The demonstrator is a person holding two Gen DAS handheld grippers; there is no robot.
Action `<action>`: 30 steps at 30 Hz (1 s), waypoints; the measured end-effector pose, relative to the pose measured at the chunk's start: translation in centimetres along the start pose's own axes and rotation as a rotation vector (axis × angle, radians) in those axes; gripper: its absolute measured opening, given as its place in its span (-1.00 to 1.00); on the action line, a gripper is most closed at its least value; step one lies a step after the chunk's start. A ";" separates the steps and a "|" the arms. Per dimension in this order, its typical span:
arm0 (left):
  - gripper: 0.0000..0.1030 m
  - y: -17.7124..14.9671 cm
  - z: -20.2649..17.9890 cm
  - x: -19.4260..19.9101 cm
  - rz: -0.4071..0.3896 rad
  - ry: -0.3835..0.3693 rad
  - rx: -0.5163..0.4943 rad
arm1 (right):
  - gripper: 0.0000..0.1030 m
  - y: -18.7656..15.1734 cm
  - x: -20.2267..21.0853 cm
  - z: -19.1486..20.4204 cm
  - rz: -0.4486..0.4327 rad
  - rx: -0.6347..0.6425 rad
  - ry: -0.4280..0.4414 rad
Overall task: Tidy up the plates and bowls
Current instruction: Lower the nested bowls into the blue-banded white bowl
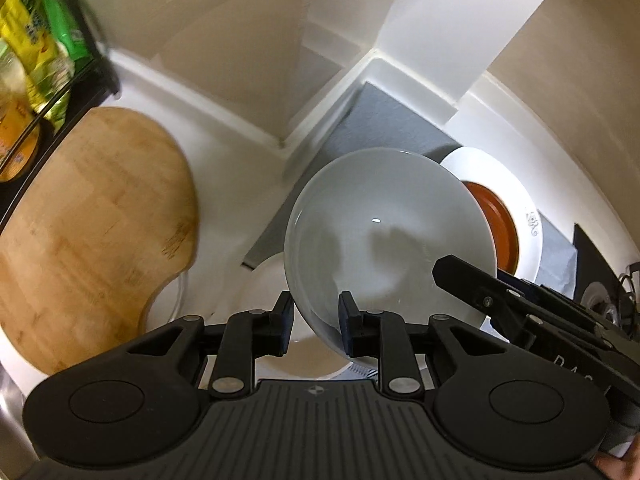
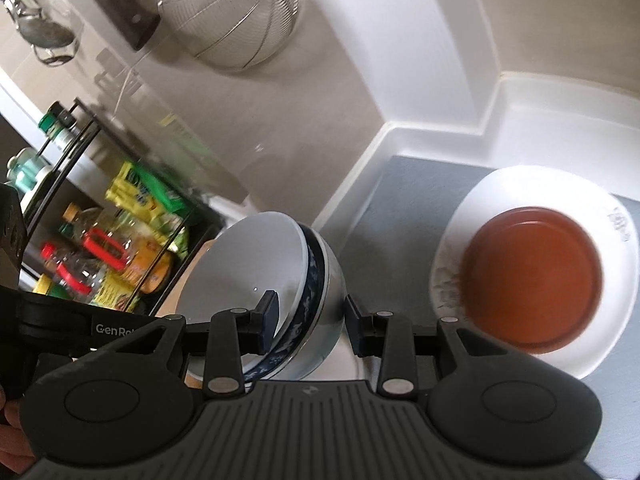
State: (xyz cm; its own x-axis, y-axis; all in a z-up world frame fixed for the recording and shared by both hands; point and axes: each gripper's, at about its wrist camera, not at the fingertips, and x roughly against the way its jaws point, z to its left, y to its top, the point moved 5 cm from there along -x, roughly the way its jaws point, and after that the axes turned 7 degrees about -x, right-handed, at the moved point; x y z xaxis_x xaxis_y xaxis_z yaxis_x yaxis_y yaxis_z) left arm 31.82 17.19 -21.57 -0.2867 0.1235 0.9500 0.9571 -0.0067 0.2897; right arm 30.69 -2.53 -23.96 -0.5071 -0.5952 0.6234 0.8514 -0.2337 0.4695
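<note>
The white ceramic bowl with the blue patterned band (image 2: 280, 292) is up off the counter and tilted. My left gripper (image 1: 316, 322) is clamped on its near rim, one finger outside and one inside the wall. My right gripper (image 2: 310, 322) straddles the same bowl with its fingers apart; the inner pad touches the inside of the bowl, while the outer finger stands just clear of the wall, so I judge that side is not gripping.

Directly beneath the bowl, in the left wrist view, sits a second white bowl (image 1: 276, 352), partly hidden — I cannot tell whether more are stacked there. Further out, on the grey drying mat (image 2: 384, 216), a terracotta-brown round plate (image 2: 532, 276) rests inside a large white plate with a small printed motif on its rim (image 2: 618, 276). To the left lie a rounded wooden cutting board (image 1: 92, 232) and a black wire rack of bottles and packets (image 2: 92, 240); a steel mesh strainer (image 2: 232, 12) hangs on the wall beyond.

I count two bowls and two plates. The plates look already nested; I judge the bowls are the unfinished part — this one has yet to be set down and stacked.
</note>
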 end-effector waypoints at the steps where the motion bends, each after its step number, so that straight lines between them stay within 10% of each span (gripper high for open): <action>1: -0.49 -0.2 0.3 -0.1 0.005 0.000 0.002 | -0.23 -0.2 -0.2 0.2 0.009 0.000 0.004; 30: -0.45 -5.2 3.6 -6.4 0.136 -0.050 0.029 | -0.24 -6.7 -6.0 -1.7 0.160 0.087 -0.049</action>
State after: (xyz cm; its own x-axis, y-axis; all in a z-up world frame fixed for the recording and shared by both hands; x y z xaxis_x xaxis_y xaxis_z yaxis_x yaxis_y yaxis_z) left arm 28.85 20.05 -29.52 -0.1522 0.1728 0.9731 0.9880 0.0016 0.1543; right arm 28.28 1.26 -31.90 -0.3737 -0.5806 0.7233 0.9081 -0.0702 0.4128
